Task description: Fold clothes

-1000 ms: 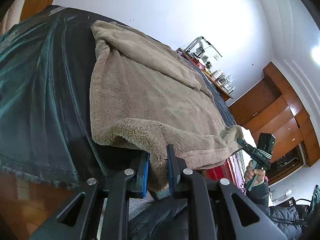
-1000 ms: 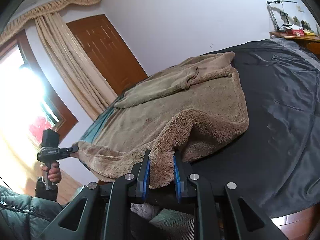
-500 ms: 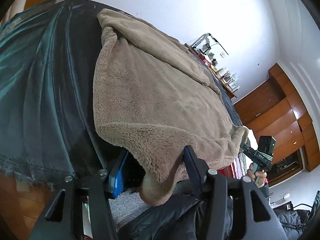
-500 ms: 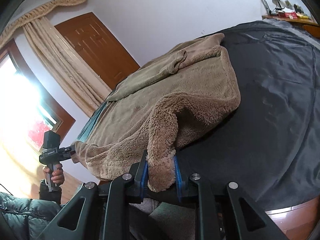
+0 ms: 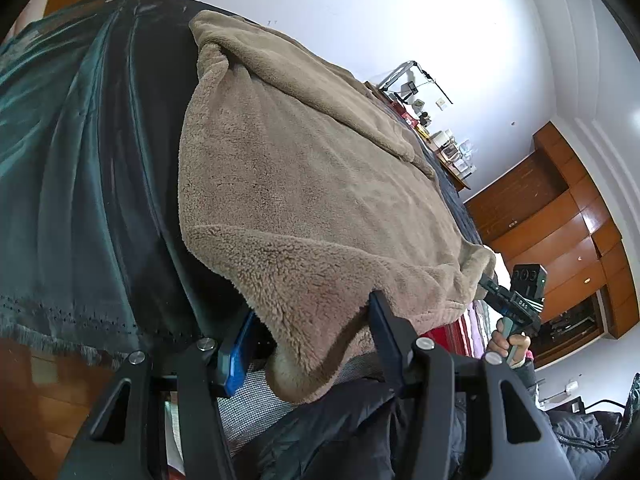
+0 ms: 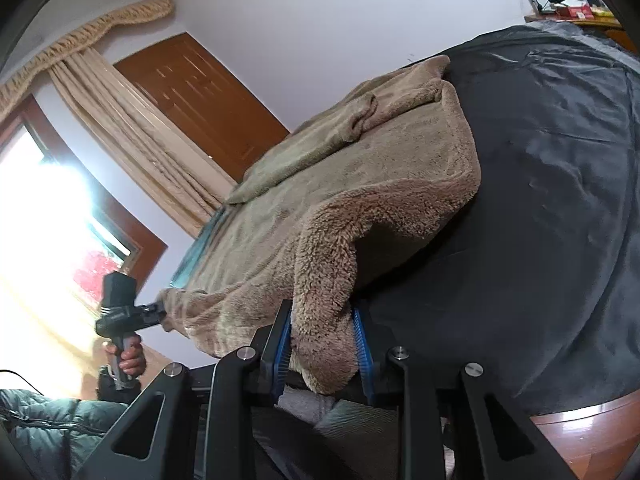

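A tan fleece garment (image 5: 312,184) lies spread on a bed with a dark satin cover (image 5: 80,160); its near edge hangs over the bed's side. My left gripper (image 5: 312,308) is open, and one lower corner of the fleece droops loose between its jaws, resting against the right finger (image 5: 384,328). My right gripper (image 6: 320,308) has the other corner of the fleece garment (image 6: 360,184) filling the gap between its blue pads (image 6: 280,340); its jaws are opening. Each view shows the other gripper at the far corner: the right gripper (image 5: 486,282), the left gripper (image 6: 162,308).
The dark bed cover (image 6: 540,200) extends beyond the garment. A wooden wardrobe (image 5: 560,220) and a cluttered shelf (image 5: 440,140) stand beyond the bed. A brown door (image 6: 200,92), a beige curtain (image 6: 132,120) and a bright window (image 6: 40,200) are on the other side. A person's puffy jacket (image 5: 340,432) is below.
The left jaws opened wide and let the fleece corner go; it now hangs loose between them. The right jaws widened a little around their corner.
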